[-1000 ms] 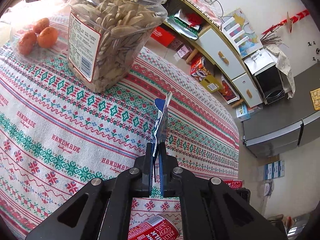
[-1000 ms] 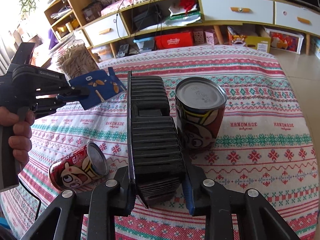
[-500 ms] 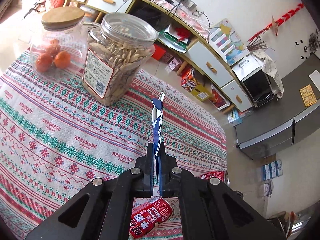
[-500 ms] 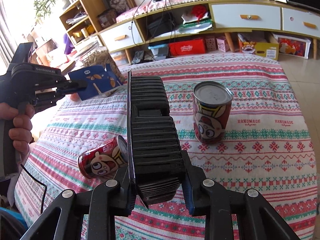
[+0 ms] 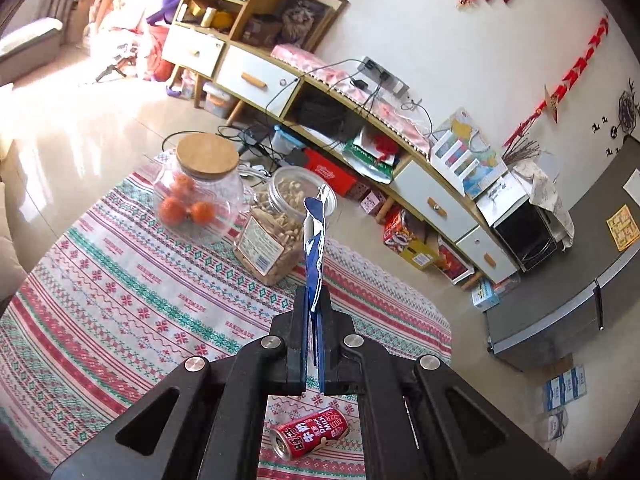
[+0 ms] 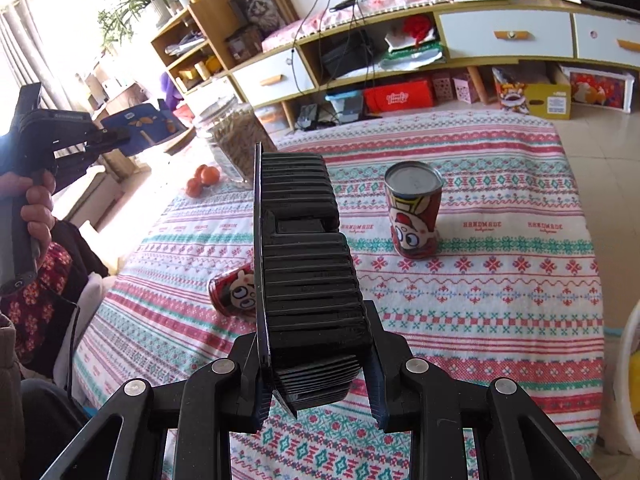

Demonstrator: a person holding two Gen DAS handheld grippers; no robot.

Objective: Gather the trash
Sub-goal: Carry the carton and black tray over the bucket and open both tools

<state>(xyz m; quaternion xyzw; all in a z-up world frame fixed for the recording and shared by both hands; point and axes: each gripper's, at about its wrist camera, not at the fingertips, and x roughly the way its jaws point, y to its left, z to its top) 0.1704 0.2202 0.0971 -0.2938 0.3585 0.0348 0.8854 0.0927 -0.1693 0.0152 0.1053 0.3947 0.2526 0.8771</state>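
My left gripper (image 5: 313,300) is shut on a blue snack wrapper (image 5: 314,240), seen edge-on and held high above the patterned tablecloth (image 5: 120,300). The right wrist view shows that gripper (image 6: 112,138) at the far left in a person's hand, the wrapper (image 6: 144,124) sticking out of it. My right gripper (image 6: 316,360) is shut on a black ribbed plastic tray (image 6: 304,264) standing on edge between the fingers. One red drink can (image 6: 414,216) stands upright on the cloth. A second red can (image 6: 234,290) lies on its side, partly hidden behind the tray, and also appears below my left gripper (image 5: 310,434).
A glass jar of oranges (image 5: 198,192) with a wooden lid and a plastic jar of seeds (image 5: 276,232) stand at the table's far side. A low cabinet (image 6: 480,36) with drawers and clutter lines the wall. A white rim (image 6: 628,380) shows at the right edge.
Both grippers have risen and drawn back from the table. The left one carried the wrapper up and away, so the jars look farther off. The cans have not moved.
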